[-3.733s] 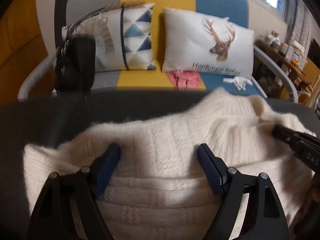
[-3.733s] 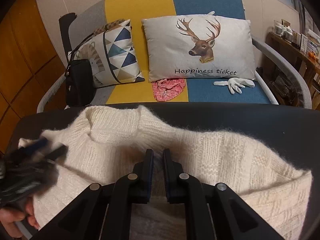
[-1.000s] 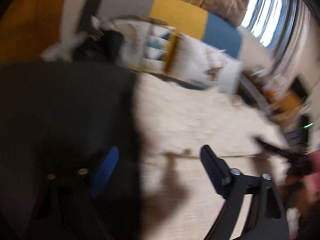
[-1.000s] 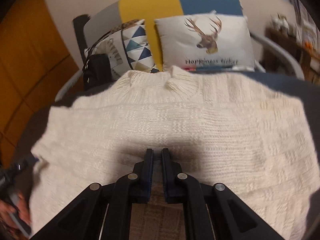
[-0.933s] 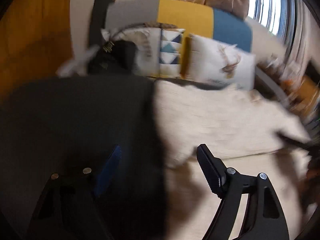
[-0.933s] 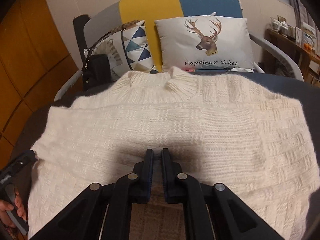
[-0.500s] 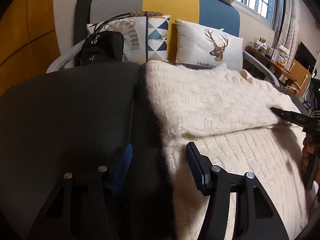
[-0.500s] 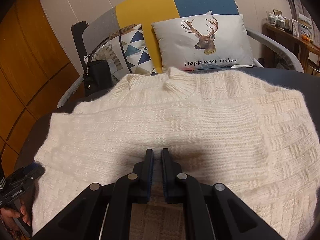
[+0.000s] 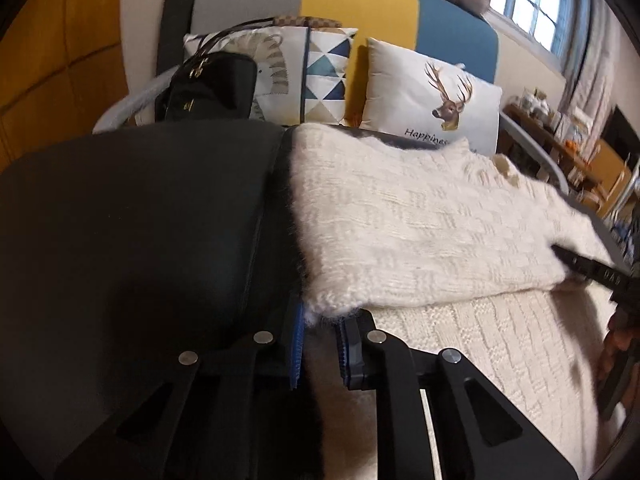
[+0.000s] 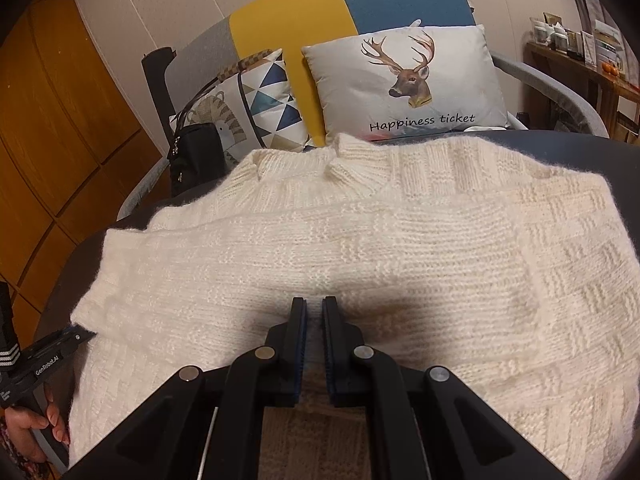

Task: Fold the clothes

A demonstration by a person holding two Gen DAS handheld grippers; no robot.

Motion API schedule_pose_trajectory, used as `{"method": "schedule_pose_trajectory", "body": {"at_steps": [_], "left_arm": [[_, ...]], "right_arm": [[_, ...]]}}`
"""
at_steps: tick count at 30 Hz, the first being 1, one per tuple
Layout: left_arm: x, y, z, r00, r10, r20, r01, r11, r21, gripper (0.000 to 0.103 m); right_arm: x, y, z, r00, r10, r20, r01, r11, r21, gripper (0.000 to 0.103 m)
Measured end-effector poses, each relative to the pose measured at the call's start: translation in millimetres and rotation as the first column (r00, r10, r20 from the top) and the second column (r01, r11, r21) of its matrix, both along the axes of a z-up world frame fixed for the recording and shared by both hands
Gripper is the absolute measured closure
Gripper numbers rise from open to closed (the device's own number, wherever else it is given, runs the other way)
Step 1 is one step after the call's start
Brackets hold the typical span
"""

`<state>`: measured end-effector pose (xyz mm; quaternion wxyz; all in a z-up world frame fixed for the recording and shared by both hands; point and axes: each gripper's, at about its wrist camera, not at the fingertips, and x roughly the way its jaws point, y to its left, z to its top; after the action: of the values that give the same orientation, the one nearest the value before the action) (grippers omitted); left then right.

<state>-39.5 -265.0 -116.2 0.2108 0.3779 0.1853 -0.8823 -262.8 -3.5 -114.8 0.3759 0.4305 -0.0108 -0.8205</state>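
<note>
A cream knitted sweater [image 10: 360, 248] lies on a dark grey table [image 9: 140, 220], its upper part folded down over the lower part. My left gripper [image 9: 322, 340] is at the folded layer's near left corner. Its jaws are closing, with that fluffy corner between the blue pads. The right wrist view shows the same gripper [image 10: 78, 336] touching the sweater's left corner. My right gripper [image 10: 314, 320] is shut on the folded layer's near edge at mid-width. From the left wrist view the right gripper [image 9: 576, 262] appears as a dark tip at the fold's right end.
Behind the table stands a grey, yellow and blue sofa with a deer pillow [image 10: 408, 84], a triangle-patterned pillow [image 10: 268, 96] and a black handbag [image 9: 212, 84]. A wooden shelf [image 9: 560, 148] with small items is at the right. A hand [image 10: 28, 428] holds the left gripper's handle.
The left gripper swung from over the sweater's middle to its left edge, and its jaws narrowed around the folded corner. The right gripper stayed shut in place on the fold's edge.
</note>
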Motion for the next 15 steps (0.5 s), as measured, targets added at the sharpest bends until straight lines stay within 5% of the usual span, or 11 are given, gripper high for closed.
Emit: {"method": "schedule_pose_trajectory", "body": {"at_steps": [9,12,15], "left_arm": [[19,-27,-12,0.994,0.074,-0.085,-0.057,0.981,0.185,0.083],[20,-10,-5,0.998,0.033,-0.046,-0.027,0.992,0.127,0.067],[31,6,0,1.0,0.017,-0.021,-0.016,0.997,0.077,0.064]], "right_arm": [[0,-2,0,1.0,-0.001,-0.008,0.001,1.0,0.012,0.097],[0,-1,0,1.0,0.0,-0.007,0.0,1.0,0.011,0.097],[-2,0,-1,1.0,0.001,-0.003,-0.001,1.0,0.007,0.097]]}}
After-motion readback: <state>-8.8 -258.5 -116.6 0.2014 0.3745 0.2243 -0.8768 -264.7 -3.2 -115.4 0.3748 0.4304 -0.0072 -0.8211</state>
